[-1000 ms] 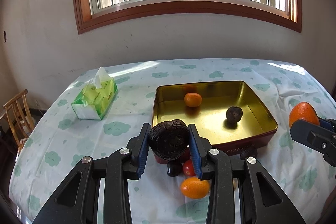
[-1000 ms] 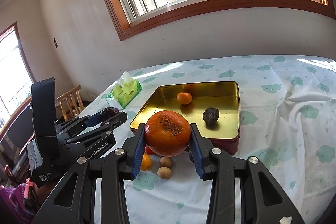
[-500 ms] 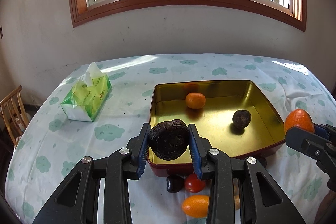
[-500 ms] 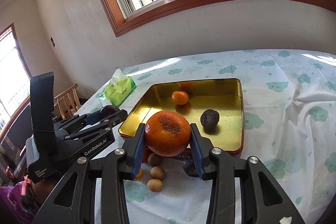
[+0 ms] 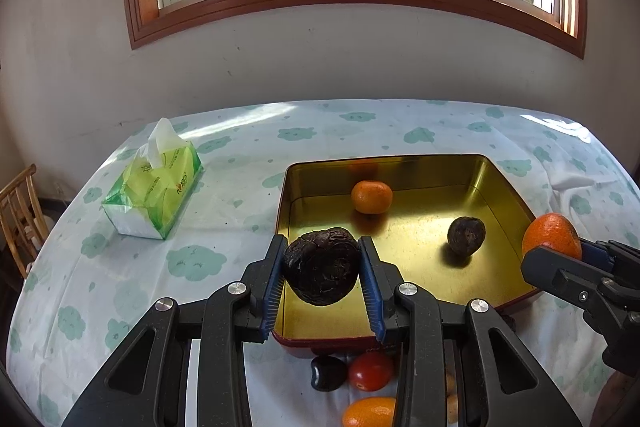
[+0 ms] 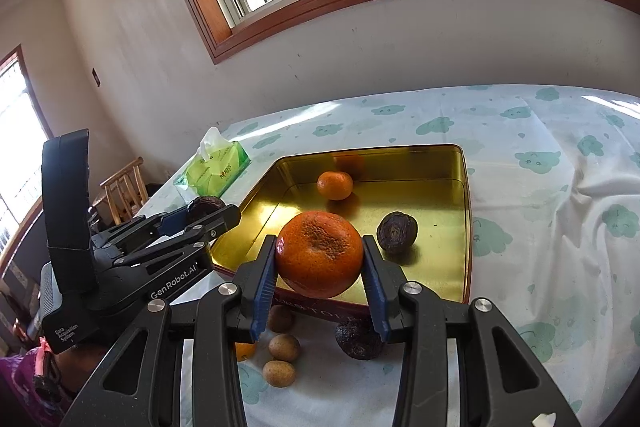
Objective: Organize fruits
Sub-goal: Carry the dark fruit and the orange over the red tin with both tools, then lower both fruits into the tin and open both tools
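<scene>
My left gripper (image 5: 322,273) is shut on a dark wrinkled fruit (image 5: 322,271) and holds it above the near left corner of the gold tin tray (image 5: 400,163). My right gripper (image 6: 319,259) is shut on a large orange (image 6: 319,255) above the tray's near edge (image 6: 320,301). In the tray lie a small orange (image 5: 371,196) and a dark fruit (image 5: 466,235). The large orange also shows at the right of the left wrist view (image 5: 551,235).
In front of the tray lie a red tomato (image 5: 370,371), a dark bean-shaped fruit (image 5: 328,373), an orange kumquat (image 5: 368,411), small brown fruits (image 6: 284,347) and a dark wrinkled fruit (image 6: 358,339). A green tissue pack (image 5: 156,187) stands left. A wooden chair (image 5: 18,211) stands beyond the table's left edge.
Both grippers have moved forward toward the tray with their fruits held. The left one's fruit is now over the tray's near left corner, the right one's orange over its near edge.
</scene>
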The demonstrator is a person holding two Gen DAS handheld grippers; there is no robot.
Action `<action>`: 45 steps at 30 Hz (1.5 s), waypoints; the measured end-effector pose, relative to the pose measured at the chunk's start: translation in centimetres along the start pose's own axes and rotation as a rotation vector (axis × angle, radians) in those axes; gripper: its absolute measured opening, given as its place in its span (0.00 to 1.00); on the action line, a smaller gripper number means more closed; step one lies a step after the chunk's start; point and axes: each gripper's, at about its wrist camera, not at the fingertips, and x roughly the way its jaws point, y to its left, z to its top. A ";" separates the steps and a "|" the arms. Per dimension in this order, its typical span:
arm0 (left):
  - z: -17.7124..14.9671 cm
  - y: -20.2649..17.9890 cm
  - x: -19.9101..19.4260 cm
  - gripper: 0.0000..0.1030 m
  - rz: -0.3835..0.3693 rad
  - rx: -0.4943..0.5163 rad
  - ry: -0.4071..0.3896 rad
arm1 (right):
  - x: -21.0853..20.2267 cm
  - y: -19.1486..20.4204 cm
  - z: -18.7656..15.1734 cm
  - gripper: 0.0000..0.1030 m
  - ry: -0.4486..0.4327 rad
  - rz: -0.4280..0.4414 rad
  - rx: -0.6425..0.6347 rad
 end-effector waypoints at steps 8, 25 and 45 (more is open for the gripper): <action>0.2 0.2 1.1 0.35 -0.003 -0.007 0.007 | 1.4 -0.4 0.3 0.37 0.015 -0.008 0.003; 0.7 0.9 3.1 0.35 -0.002 -0.010 0.019 | 3.5 -0.7 0.6 0.37 0.033 -0.021 -0.002; 1.0 1.1 5.2 0.35 -0.010 -0.014 0.040 | 5.3 -1.0 1.2 0.37 0.039 -0.029 -0.001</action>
